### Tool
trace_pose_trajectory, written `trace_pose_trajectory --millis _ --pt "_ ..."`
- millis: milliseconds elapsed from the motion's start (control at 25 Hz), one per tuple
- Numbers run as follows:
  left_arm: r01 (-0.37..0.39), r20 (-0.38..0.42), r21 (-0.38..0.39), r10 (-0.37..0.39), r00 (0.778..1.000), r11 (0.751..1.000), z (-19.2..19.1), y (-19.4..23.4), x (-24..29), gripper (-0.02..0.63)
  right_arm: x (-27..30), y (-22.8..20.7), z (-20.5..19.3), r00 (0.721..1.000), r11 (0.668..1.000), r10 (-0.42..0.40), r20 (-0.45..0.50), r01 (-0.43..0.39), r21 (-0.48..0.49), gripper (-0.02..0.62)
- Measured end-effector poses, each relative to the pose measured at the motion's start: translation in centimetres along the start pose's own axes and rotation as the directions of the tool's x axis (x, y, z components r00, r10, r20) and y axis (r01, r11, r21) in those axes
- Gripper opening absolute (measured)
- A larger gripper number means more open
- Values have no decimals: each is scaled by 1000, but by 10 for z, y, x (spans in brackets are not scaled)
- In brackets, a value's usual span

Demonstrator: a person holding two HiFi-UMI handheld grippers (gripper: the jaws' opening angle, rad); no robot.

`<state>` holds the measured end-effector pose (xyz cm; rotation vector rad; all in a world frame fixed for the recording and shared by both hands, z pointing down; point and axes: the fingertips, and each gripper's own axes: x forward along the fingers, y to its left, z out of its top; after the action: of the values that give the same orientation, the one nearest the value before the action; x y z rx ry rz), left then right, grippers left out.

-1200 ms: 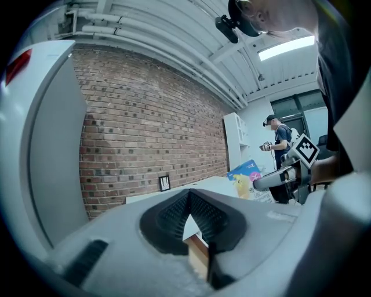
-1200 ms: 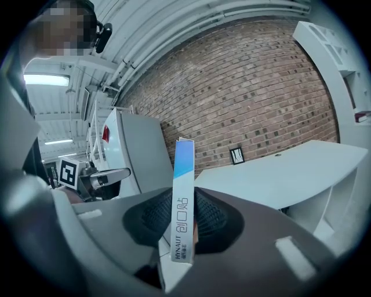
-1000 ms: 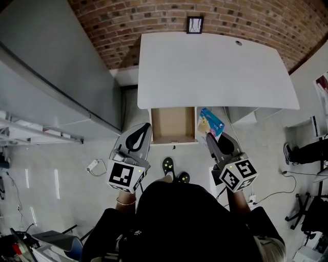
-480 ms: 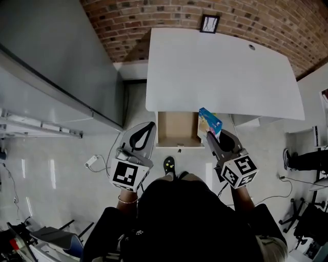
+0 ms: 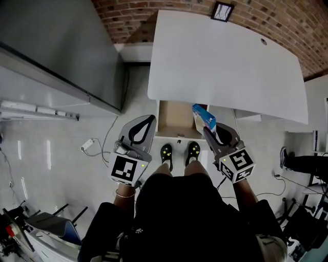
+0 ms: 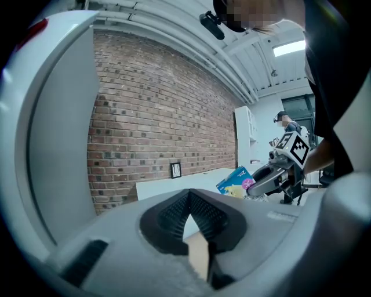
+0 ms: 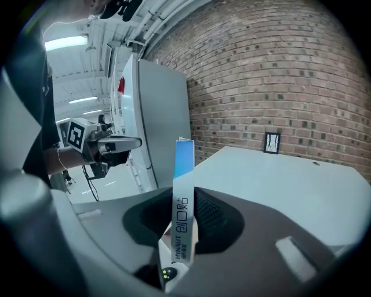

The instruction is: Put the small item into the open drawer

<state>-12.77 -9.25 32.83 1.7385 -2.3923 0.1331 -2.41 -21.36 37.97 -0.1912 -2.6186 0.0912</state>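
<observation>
A small flat blue-and-white box (image 5: 204, 116) stands on edge between the jaws of my right gripper (image 5: 209, 130), which is shut on it. In the right gripper view the box (image 7: 182, 197) rises upright out of the right gripper (image 7: 184, 204). The open drawer (image 5: 174, 120), brown inside, sticks out from under the white table (image 5: 225, 56); the box hangs over its right edge. My left gripper (image 5: 150, 119) floats at the drawer's left front corner, shut with nothing in it; its fingertips meet in its own view (image 6: 189, 191). That view also shows the box (image 6: 236, 181).
A tall grey cabinet (image 5: 51, 46) stands to the left of the table. A small framed picture (image 5: 223, 11) leans on the brick wall at the table's back. The person's shoes (image 5: 167, 152) are just before the drawer front. A cable with a plug (image 5: 89, 146) lies on the floor, left.
Both grippers have come lower and closer to the drawer. The box went from right of the drawer to over its right edge. The person's feet have stepped up to the drawer front.
</observation>
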Motion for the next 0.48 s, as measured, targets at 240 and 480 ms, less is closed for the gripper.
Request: trace_pose_trajectory --millis 240,480 --pt "-74 -33 -29 73 997 997 -18 5 5 -9 18 -8 -19 994 994 80 -68 -85 -69 95" --pt "-133 -69 -33 130 989 991 -37 10 10 -9 42 -19 -45 981 981 146 -129 -160 -107 95"
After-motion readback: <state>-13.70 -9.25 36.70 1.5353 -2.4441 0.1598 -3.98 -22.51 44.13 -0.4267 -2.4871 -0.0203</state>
